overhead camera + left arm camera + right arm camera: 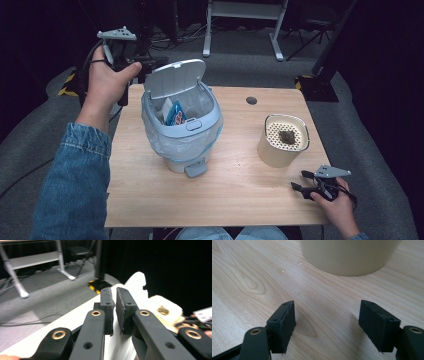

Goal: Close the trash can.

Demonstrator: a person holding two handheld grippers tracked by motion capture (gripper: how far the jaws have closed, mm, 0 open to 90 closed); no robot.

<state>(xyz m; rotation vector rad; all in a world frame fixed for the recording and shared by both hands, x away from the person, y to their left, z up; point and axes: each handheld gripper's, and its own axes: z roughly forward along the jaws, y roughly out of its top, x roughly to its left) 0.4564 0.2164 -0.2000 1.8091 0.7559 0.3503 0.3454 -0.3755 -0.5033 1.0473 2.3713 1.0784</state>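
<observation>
The left gripper, jaws nearly closed on nothing, is raised behind the bin's lifted lid. The right gripper gapes empty, low beside the cream container.

You are working in a lab-like recording room: a small wooden table on grey carpet, black curtains around it, cables across the floor, a white desk frame behind, and hazard tape at the edge.
</observation>
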